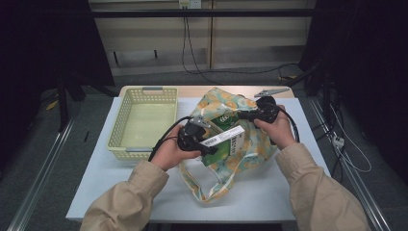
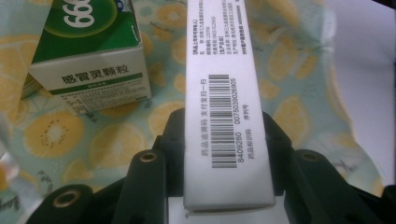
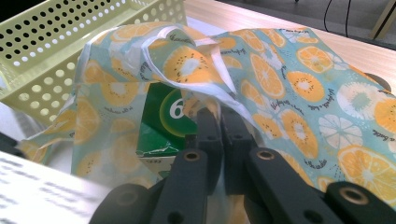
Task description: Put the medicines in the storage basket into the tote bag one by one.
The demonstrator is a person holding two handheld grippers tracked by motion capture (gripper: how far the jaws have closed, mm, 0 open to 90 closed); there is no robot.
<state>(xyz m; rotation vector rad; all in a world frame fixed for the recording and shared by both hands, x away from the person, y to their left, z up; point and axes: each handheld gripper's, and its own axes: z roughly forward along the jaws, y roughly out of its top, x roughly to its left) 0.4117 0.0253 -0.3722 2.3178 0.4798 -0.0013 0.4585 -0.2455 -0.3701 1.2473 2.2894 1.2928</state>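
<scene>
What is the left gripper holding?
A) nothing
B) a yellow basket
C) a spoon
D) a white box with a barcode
D: in the left gripper view the black jaws of the left gripper press both sides of the white box with a barcode, above the fruit-print bag.

White barcoded box point(image 2: 227, 116) held over the open fruit-print bag point(image 1: 250, 144) holding a green box point(image 2: 88, 42).
</scene>
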